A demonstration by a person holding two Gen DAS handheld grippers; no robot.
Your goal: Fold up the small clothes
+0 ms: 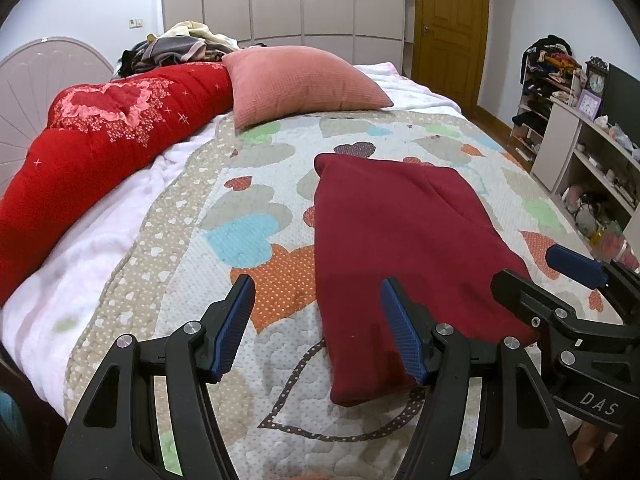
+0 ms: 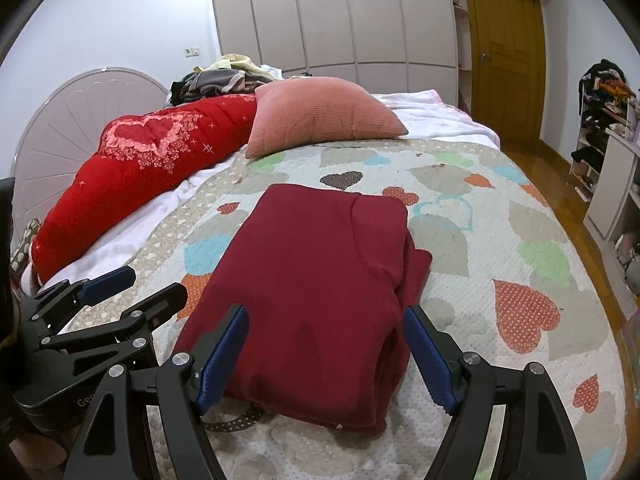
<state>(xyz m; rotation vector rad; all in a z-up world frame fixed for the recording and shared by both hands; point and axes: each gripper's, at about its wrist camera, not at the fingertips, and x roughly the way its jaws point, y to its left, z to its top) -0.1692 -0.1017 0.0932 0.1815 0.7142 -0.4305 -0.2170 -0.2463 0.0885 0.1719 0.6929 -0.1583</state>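
A dark red garment (image 1: 400, 240) lies folded into a flat rectangle on the heart-patterned quilt (image 1: 248, 232); in the right wrist view the garment (image 2: 316, 296) shows stacked layers along its right edge. My left gripper (image 1: 318, 300) is open and empty, hovering over the garment's near left corner. My right gripper (image 2: 326, 332) is open and empty, just above the garment's near edge. The right gripper also shows at the right of the left wrist view (image 1: 532, 276), and the left gripper at the left of the right wrist view (image 2: 156, 284).
A pink pillow (image 1: 300, 80) and a rolled red blanket (image 1: 100, 136) lie at the head of the bed, with a clothes pile (image 1: 180, 46) behind. Shelves (image 1: 592, 160) stand to the right, a wooden door (image 2: 508, 48) and wardrobe (image 2: 340, 16) beyond.
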